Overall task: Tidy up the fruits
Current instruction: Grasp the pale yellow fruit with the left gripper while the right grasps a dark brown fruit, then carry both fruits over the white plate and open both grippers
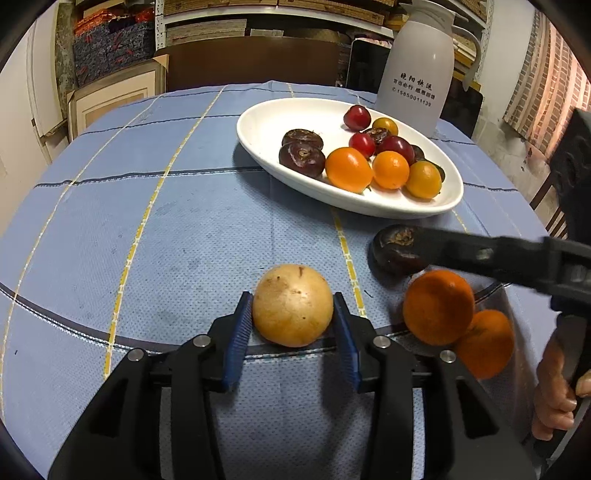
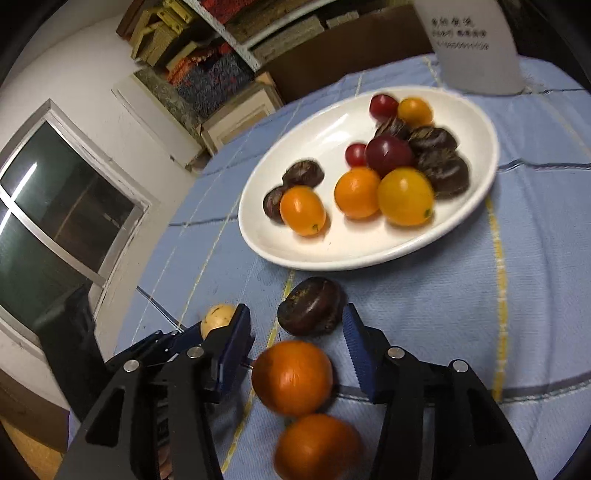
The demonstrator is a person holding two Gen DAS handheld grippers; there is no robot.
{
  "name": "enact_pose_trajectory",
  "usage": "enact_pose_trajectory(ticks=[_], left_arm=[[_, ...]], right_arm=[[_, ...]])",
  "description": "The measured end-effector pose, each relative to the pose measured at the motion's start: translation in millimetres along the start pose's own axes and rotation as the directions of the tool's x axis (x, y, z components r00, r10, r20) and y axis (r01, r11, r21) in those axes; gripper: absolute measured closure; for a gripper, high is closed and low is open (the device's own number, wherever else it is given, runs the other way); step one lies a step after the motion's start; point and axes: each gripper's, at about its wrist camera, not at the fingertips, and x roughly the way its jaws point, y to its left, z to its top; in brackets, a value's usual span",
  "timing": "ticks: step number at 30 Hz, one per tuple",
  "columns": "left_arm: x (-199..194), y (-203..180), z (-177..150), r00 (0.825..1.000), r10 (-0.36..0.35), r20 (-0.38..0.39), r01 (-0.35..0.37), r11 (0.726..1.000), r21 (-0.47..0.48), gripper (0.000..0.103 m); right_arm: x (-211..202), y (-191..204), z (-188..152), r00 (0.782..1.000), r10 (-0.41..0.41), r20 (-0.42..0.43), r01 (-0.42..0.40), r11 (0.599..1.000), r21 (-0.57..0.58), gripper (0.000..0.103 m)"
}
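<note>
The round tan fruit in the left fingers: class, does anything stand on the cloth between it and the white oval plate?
Nothing visible does. Bare blue checked tablecloth lies between the round tan fruit and the white oval plate; the dark brown chestnut-like fruit sits off to the right.

White wall [image 2: 92, 66], dark window [image 2: 55, 221], cluttered shelves [image 1: 221, 22]

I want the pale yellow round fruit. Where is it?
The pale yellow round fruit sits near the blue tablecloth's front edge, between the left hand-held gripper's blue pads, left of two orange mandarins.
</note>
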Motion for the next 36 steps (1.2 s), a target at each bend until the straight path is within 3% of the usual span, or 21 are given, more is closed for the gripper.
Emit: enact_pose_trajectory(ticks=[3,7,13,19,28,36], left_arm=[[0.8,-1.9,0.6,1.000,0.002,-0.001,-0.002,1.000,0.008,0.059],[-2.8,1.1,0.7,0.999,-0.035,0.016,0.035,0.999,-0.011,0.064],[-20.8,2.0,0.7,0.994,-0.069,0.089,0.072,0.997,-0.028,0.064],[-36.5,-1.4,13.0,0.988,-0.091,0.127,0.097,0.994,-0.045,0.064],[-20.1,-8.4,104.1,0.986,-0.069,0.152,0.075,0.997,-0.035,0.064],[58.2,5.3,173.7,0.994,-0.034,0.099,0.041,0.997,-0.066,0.064]], right_arm=[[14.3,-3.6,0.9,1.000,-0.016,-0.025,0.017,1.000,0.014,0.066],[8.1,-0.3,-2.5,1.000,0.000,-0.004,0.000,1.000,0.004,0.067],[-42.9,0.0,-12.8,0.990,0.090,0.107,-0.090,0.996,0.000,0.067],[-78.3,-25.1,-10.2,0.979,0.077,0.187,-0.088,0.995,0.050,0.067],[-84.8,-47.5,59.6,0.973,-0.043,0.225,0.030,0.998,0.063,0.067],[-7.8,-25.8,135.8,0.984,-0.095,0.150,0.099,0.995,-0.025,0.067]])
